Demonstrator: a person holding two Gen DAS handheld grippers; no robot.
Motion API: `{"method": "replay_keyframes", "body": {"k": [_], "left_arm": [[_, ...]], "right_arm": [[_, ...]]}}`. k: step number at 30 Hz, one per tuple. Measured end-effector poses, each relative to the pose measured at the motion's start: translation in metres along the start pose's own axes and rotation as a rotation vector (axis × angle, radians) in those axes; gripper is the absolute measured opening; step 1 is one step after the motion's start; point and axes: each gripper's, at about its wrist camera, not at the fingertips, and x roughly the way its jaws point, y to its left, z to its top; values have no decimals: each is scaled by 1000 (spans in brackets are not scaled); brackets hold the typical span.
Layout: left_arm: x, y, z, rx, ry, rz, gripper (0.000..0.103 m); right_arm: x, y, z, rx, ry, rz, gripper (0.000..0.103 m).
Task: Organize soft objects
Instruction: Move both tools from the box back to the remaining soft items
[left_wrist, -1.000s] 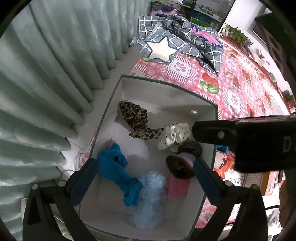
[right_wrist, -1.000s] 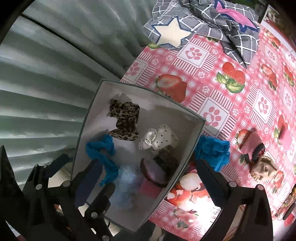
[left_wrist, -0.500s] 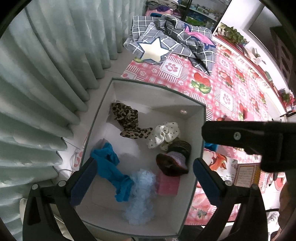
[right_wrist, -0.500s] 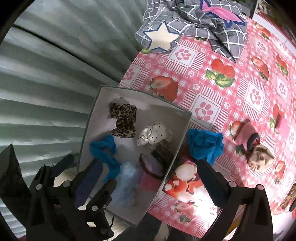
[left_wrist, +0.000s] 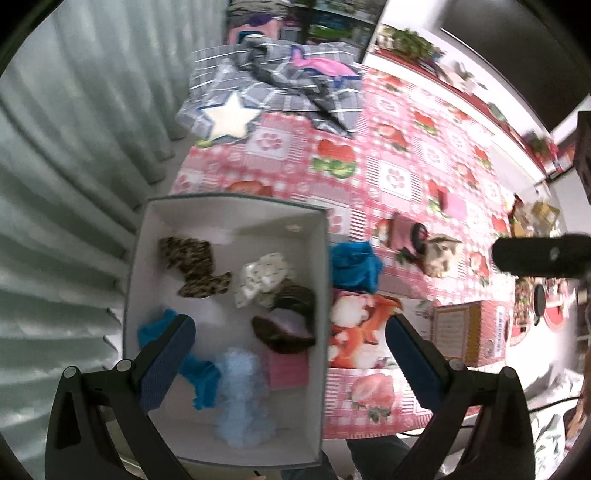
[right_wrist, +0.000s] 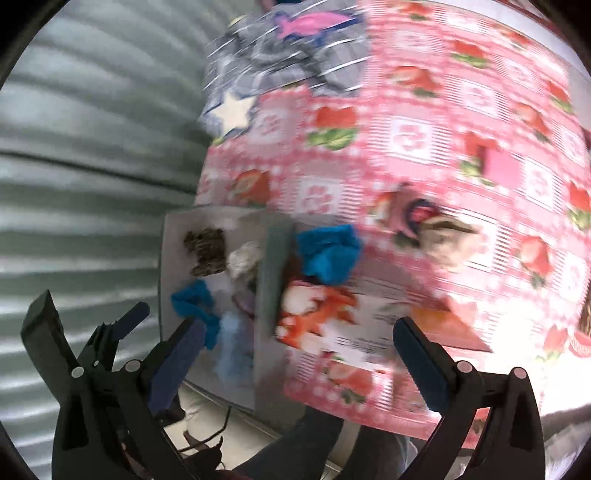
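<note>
Left wrist view: left gripper (left_wrist: 290, 354) and right gripper (right_wrist: 297, 356) both spread apart, empty; blue cloth (left_wrist: 354, 266) touching box (left_wrist: 325, 295) outer wall.

The left gripper (left_wrist: 291, 350) has its two blue-padded fingers (left_wrist: 168, 363) spread wide apart with nothing between them, and the right gripper (right_wrist: 295, 362) also holds its fingers (right_wrist: 419, 363) wide apart and empty, its view blurred
</note>
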Motion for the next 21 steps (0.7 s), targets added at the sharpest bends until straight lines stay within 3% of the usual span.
{"method": "replay_keyframes", "body": {"k": [4,8,14,21], "left_arm": [[5,-23,0,51,16,-7,103],[11,-40,1,71,44,-25,103],[18,-61,6,89,61,-1,103],[37,-81,19,109,96,57,103]], "right_arm": [[-23,-48,3,103,-20,22,103],[-28,-91,15,152,-11,-32,103],[12,-143,33,144,93,-96,103],[74,-166,57,103,202,-39,103]]}}
